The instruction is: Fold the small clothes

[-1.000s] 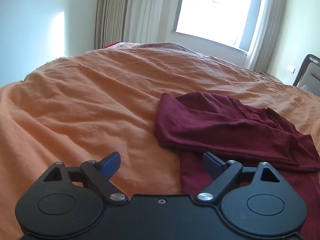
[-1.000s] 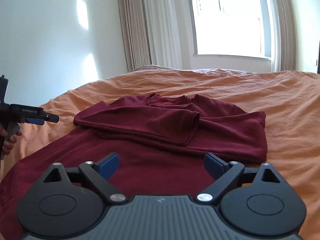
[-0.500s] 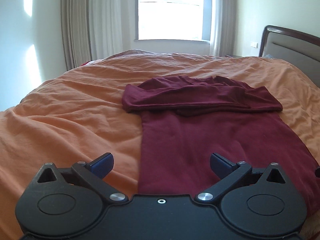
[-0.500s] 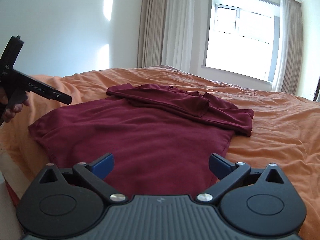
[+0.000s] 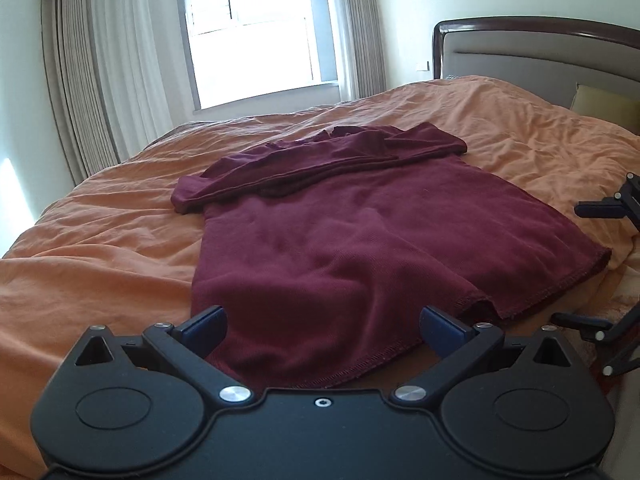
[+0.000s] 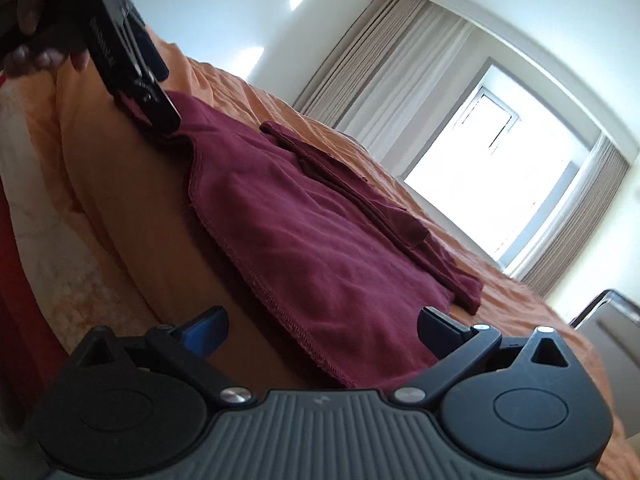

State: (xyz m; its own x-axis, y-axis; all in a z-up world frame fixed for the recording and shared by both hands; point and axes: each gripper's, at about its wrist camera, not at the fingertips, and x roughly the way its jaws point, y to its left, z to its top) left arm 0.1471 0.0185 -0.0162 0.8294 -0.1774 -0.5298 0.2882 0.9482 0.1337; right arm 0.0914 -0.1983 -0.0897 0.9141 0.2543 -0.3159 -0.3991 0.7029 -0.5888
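Hem corners of dark-red knit top (image 5: 360, 240) on orange bedspread (image 5: 100, 248): left gripper (image 5: 322, 330) & right gripper (image 6: 322, 330) both wide apart, empty; bite each corner squarely.

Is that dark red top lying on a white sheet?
No, the dark red top is spread out on an orange bedcover, with its sleeves folded across the upper part.

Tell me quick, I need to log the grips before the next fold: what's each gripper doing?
Left gripper: jaws open, holding nothing, over the maroon shirt's hem.
Right gripper: jaws open, holding nothing, hem between them.
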